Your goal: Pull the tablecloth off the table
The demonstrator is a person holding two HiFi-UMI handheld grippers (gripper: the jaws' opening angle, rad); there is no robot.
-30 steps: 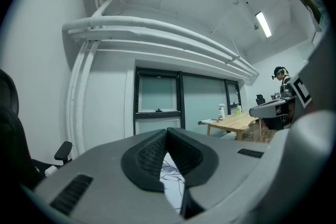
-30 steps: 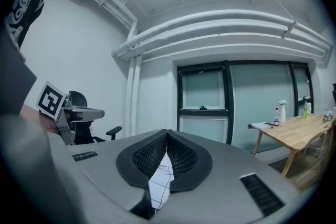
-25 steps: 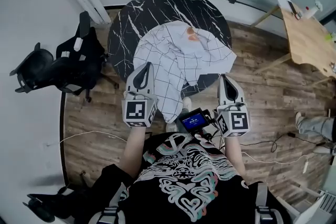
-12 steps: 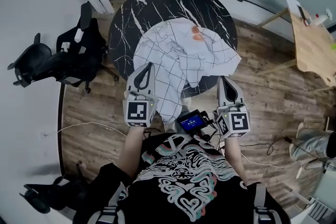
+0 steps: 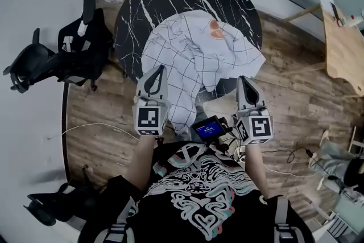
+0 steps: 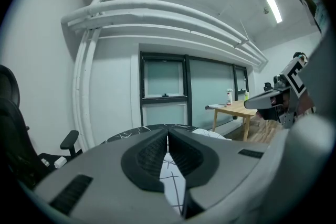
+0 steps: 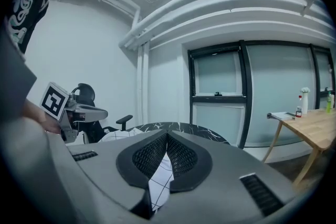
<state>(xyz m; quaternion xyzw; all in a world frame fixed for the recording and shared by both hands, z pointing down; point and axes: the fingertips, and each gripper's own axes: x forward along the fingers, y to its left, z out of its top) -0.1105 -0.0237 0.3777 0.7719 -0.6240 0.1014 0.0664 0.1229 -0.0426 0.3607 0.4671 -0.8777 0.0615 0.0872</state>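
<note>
A white tablecloth [image 5: 193,60] with a thin black grid lies crumpled on the round black marble table [image 5: 148,3]. Its near part hangs over the table's front edge. My left gripper [image 5: 156,73] pinches the cloth's left near edge. In the left gripper view the grid cloth [image 6: 170,173] shows in the slit of the jaws, which have just eased apart a hair around it. My right gripper [image 5: 243,81] is shut on the cloth's right near edge, and the right gripper view shows the cloth [image 7: 157,186] hanging between its pads.
A black office chair [image 5: 62,57] stands left of the table. A wooden table [image 5: 344,48] is at the far right. Cables [image 5: 91,129] run over the wood floor. A small device with a blue screen [image 5: 207,130] sits at my chest.
Both grippers have sunk a little and drawn toward me with the cloth held. The cloth has slid slightly toward the near edge and its right flap has spread.
</note>
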